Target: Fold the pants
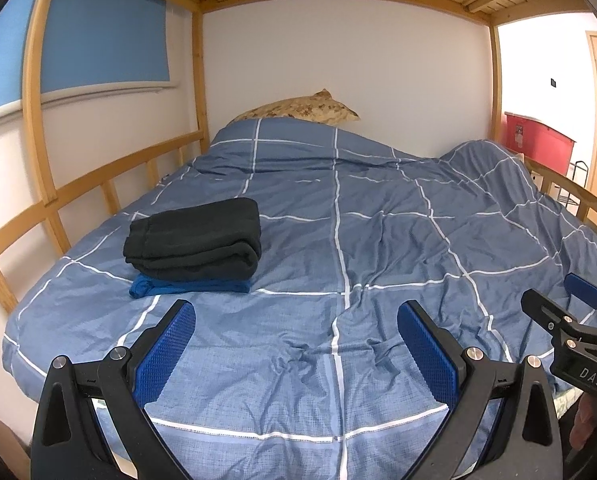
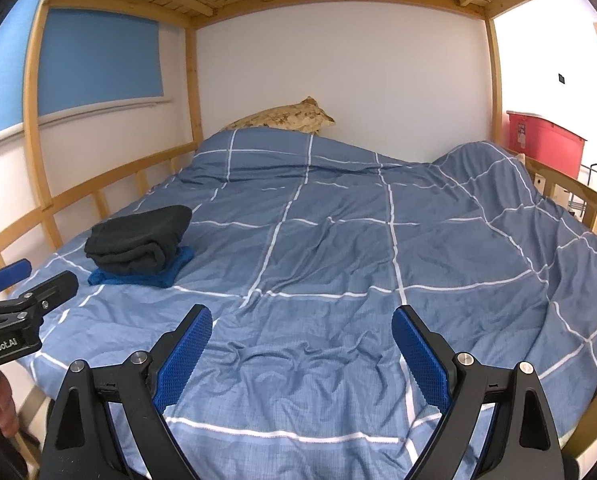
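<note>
Folded black pants (image 1: 194, 236) lie stacked on a folded blue garment (image 1: 190, 286) on the left side of the bed; the same black pants (image 2: 138, 238) and blue garment (image 2: 146, 276) show in the right wrist view. My left gripper (image 1: 296, 312) hovers open over the quilt, a little this side and right of the stack, nothing between its blue pads. My right gripper (image 2: 302, 318) is open too, over bare quilt, empty. Each gripper appears in the other's view: the right gripper (image 1: 570, 300) at the right edge, the left gripper (image 2: 26, 280) at the left edge.
A blue checked quilt (image 1: 378, 240) covers the bed, bunched up at the right. A patterned pillow (image 1: 298, 108) lies at the head. Wooden rails (image 1: 110, 184) run along the left and right sides, slats overhead. A red bin (image 1: 538, 140) stands beyond the right rail.
</note>
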`<control>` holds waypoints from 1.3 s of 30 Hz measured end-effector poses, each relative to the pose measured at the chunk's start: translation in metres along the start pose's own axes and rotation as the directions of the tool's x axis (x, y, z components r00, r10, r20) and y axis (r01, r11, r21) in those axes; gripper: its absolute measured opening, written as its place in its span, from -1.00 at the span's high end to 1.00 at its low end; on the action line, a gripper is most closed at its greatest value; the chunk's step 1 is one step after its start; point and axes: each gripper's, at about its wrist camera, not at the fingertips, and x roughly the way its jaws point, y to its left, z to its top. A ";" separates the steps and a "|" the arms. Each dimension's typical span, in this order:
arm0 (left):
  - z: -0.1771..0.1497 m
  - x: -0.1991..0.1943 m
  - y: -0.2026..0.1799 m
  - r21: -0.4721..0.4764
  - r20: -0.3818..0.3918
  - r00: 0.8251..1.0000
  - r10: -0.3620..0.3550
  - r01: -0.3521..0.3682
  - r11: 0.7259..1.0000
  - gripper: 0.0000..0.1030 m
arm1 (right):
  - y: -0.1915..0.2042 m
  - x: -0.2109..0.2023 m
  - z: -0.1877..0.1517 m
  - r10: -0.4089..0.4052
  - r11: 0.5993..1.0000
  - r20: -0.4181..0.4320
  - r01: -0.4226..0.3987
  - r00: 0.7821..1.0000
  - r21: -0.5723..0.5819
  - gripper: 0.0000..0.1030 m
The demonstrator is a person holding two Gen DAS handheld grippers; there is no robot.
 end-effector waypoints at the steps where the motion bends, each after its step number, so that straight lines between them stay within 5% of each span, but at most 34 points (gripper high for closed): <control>1: 0.000 0.000 0.000 0.001 0.001 1.000 -0.001 0.001 1.000 -0.99 | 0.000 0.000 0.000 0.000 1.000 0.001 0.000 1.000 0.000 -0.79; 39: -0.003 0.001 0.001 0.001 0.017 1.000 0.020 -0.020 1.000 -0.99 | -0.002 0.002 0.000 -0.002 1.000 -0.003 0.002 1.000 -0.002 -0.79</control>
